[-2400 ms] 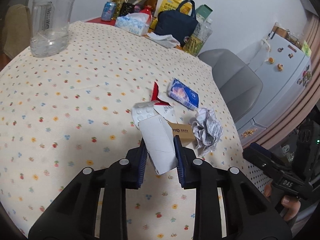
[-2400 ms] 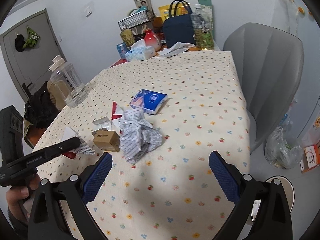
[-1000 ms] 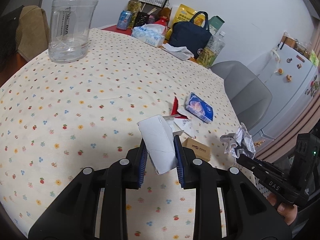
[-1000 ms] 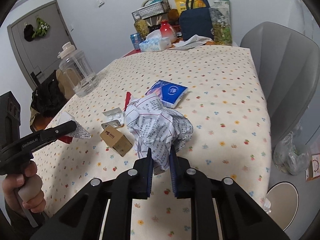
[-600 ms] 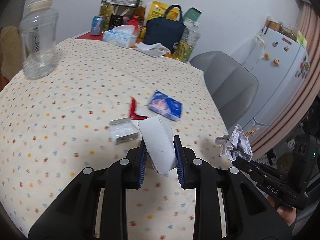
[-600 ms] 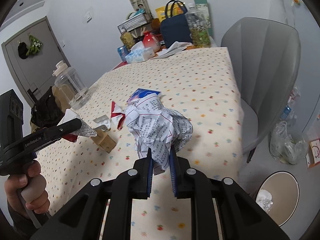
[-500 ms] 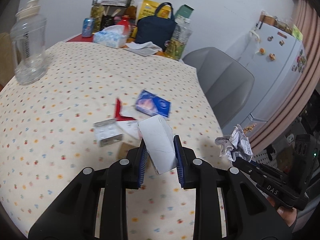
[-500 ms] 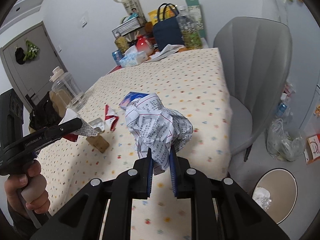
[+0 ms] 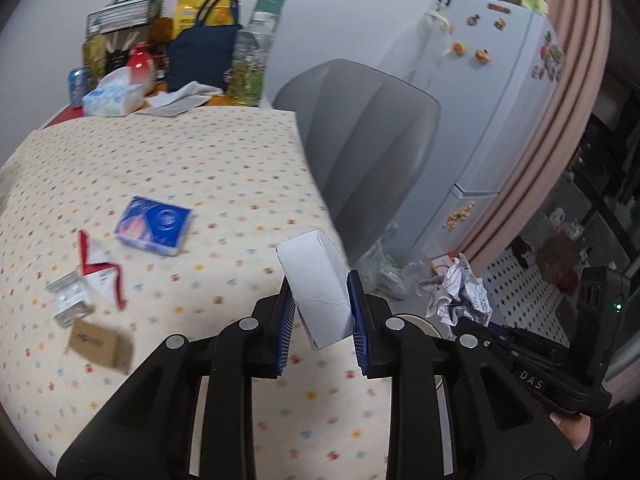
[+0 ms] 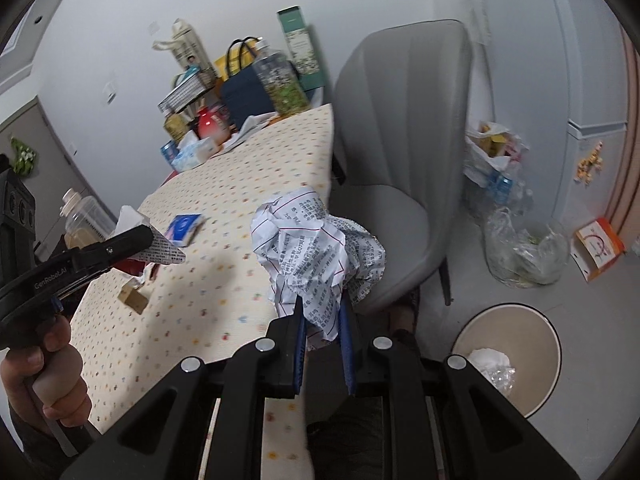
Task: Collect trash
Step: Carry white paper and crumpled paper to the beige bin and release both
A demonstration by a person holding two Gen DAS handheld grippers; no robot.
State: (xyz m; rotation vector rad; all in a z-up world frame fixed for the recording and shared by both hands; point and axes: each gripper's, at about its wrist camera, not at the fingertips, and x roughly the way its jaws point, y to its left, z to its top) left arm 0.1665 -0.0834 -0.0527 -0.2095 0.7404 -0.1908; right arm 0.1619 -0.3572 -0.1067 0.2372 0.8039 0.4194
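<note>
While L gripper pinches the white carton & R gripper clamps the crumpled paper near the bin, neither's dropped yet, w/ blue packet, brown box etc. left on table.

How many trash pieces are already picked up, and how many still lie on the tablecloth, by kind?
Held in the tools: 2, the white carton in the left tool and the crumpled printed paper in the right tool.
Blue packet on the cloth: 1
Red and white wrapper on the cloth: 1
Blister pack on the cloth: 1
Brown box on the cloth: 1
Total: 6
</note>
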